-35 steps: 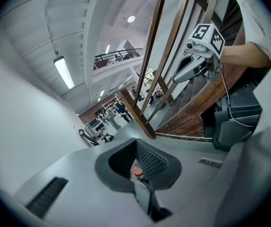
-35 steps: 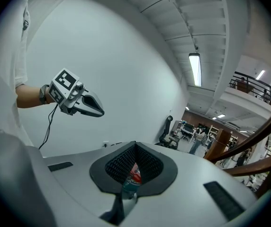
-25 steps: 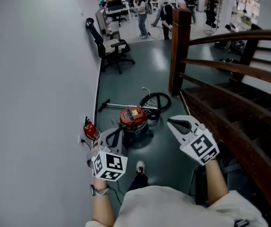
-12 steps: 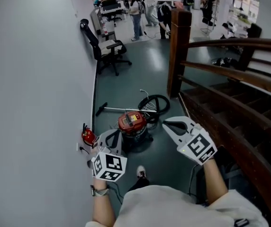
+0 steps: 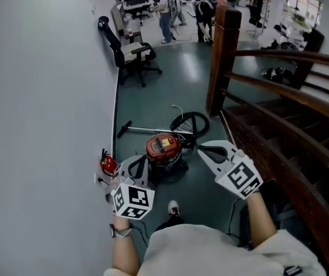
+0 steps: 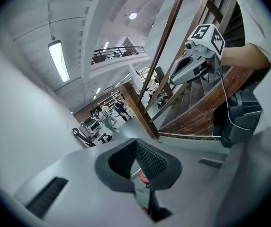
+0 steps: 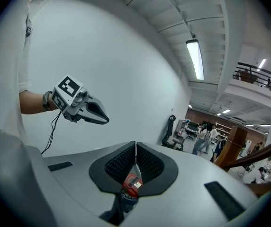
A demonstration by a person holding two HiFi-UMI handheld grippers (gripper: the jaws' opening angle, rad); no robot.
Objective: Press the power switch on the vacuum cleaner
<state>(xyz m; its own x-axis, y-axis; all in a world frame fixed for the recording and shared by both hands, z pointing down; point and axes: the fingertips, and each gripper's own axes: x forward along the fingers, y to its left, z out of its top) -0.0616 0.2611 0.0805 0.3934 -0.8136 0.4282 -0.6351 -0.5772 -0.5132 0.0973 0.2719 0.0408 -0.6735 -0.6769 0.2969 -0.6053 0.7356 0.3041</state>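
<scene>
The vacuum cleaner stands on the floor ahead of and below the left gripper and right gripper, between them, both jaws together and empty, neither clearly nearer.

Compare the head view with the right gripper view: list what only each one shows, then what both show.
Head view only: the coiled black hose, a small red object by the wall and the person's shoe. Right gripper view only: the ceiling light and the balcony rail. Both: the red-topped vacuum cleaner, the left gripper and the office chair.
</scene>
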